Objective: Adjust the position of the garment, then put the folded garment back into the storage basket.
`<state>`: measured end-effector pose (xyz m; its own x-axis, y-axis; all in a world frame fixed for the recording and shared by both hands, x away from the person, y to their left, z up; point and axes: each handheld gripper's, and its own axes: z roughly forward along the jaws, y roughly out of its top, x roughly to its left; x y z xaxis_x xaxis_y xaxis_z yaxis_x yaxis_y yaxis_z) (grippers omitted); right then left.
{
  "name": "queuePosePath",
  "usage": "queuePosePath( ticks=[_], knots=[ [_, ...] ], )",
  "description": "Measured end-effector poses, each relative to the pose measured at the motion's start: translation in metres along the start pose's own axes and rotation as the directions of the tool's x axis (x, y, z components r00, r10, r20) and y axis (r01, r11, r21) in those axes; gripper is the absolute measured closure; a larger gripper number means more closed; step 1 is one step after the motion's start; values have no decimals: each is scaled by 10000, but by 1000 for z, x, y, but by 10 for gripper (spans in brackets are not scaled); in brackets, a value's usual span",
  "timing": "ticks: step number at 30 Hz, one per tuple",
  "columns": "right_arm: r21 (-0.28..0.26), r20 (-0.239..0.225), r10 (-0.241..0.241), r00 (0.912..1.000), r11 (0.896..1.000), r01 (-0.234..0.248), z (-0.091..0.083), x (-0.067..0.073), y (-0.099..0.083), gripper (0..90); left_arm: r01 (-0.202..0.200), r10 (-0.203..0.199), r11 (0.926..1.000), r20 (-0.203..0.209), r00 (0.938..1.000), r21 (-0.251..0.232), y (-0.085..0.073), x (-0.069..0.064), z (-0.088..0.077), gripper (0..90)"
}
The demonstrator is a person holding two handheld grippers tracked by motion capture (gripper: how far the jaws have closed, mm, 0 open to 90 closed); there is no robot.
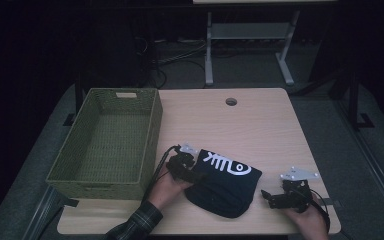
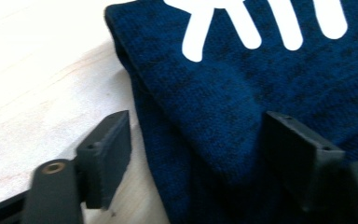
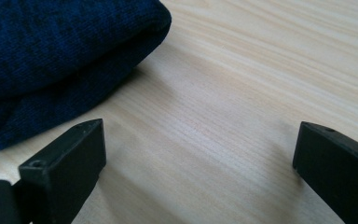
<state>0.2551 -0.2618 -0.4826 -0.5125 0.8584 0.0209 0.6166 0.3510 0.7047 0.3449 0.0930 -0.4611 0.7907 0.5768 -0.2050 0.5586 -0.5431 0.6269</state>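
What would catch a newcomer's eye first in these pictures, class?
A folded dark blue cloth with a white print lies at the near edge of the pale wooden table, between the left gripper and the right gripper, both open. A green woven basket stands on the left.

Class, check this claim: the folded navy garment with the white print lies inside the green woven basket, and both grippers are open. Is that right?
Not quite. The high view shows the navy garment on the table, right of the green basket. The left gripper and right gripper are open, as stated.
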Motion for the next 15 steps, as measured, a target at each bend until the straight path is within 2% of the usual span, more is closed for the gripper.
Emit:
queuePosePath(
  ticks=[4,9,15],
  knots=[
    [15,-52,30,10000,10000,-30,0,0,0,23,92,-95,9999,201,9998,131,2,0,0,397],
    [21,-69,21,10000,10000,-21,0,0,0,23,270,-284,9994,685,9972,217,2,2,0,515],
    [23,-94,-5,10000,10000,5,0,0,0,23,241,-273,9991,935,9952,352,3,3,0,632]
  ],
)
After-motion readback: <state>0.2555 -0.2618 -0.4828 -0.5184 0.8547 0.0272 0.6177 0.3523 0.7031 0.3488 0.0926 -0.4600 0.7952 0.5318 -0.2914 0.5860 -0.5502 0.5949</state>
